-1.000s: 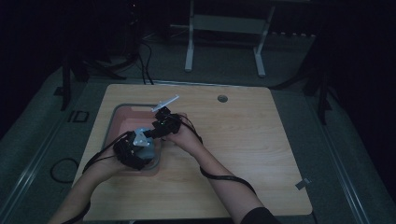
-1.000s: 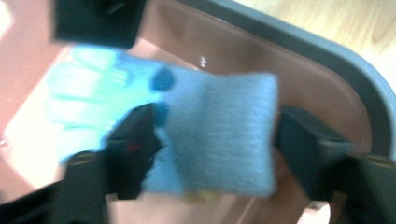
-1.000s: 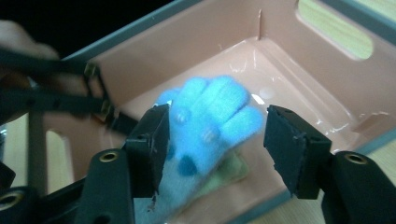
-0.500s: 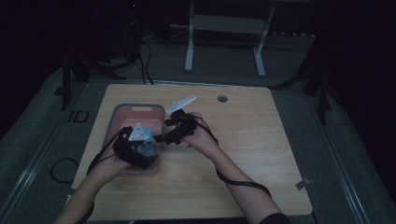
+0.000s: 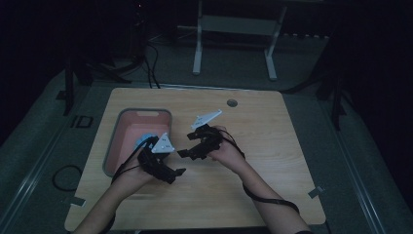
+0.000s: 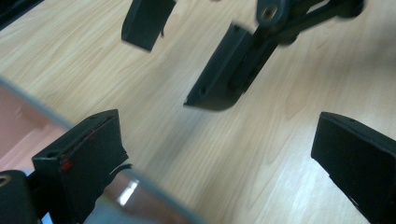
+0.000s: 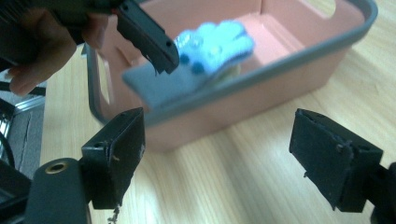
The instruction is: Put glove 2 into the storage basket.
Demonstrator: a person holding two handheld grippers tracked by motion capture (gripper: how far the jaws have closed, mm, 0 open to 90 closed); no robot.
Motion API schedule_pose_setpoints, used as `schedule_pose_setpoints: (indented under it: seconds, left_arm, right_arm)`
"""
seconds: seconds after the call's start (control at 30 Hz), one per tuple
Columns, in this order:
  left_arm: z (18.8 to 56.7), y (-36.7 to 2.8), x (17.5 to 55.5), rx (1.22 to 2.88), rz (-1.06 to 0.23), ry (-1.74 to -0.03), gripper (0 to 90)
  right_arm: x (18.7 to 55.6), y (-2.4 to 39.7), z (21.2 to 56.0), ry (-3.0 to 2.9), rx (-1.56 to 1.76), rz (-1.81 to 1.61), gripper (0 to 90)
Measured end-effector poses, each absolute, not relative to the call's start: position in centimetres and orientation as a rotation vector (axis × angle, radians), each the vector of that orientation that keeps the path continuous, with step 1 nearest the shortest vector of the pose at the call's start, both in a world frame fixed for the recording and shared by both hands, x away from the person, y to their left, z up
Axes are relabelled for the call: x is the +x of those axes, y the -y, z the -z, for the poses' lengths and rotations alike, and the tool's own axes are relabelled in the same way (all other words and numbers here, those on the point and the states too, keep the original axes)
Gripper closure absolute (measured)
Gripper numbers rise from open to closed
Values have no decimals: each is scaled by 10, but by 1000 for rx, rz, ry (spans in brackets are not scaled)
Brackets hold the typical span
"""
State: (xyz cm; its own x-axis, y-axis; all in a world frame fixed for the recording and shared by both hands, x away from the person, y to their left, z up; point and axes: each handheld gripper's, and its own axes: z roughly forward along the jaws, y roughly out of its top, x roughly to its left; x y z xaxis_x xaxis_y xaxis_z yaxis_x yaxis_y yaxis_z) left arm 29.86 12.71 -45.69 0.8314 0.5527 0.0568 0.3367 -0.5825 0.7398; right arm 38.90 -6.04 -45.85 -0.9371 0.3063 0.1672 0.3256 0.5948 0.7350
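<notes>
Opening both grippers [image 5: 182, 163], glove [image 7: 205, 56] released in bin [image 5: 116, 146]

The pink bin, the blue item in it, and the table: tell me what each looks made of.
Pink bin: likely moulded plastic, matte, with smooth walls, a grey rim and a cut-out handle.
Blue item: soft fabric or felt, perhaps a glove; blurred, so uncertain.
Table: pale wood or wood-look laminate, with visible grain and a slight sheen.

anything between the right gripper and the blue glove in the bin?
Yes. The pink bin's near wall lies between the open right gripper and the blue glove, and a jaw of the left gripper overlaps the glove.
</notes>
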Motion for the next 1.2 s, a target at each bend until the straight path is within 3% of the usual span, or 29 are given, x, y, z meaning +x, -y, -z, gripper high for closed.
schedule_pose_setpoints:
  seconds: [1.2]
  left_arm:
    - [511,-42,274,2254,-177,-391,25]
  right_arm:
    - [365,174,526,2774,-727,1327,159]
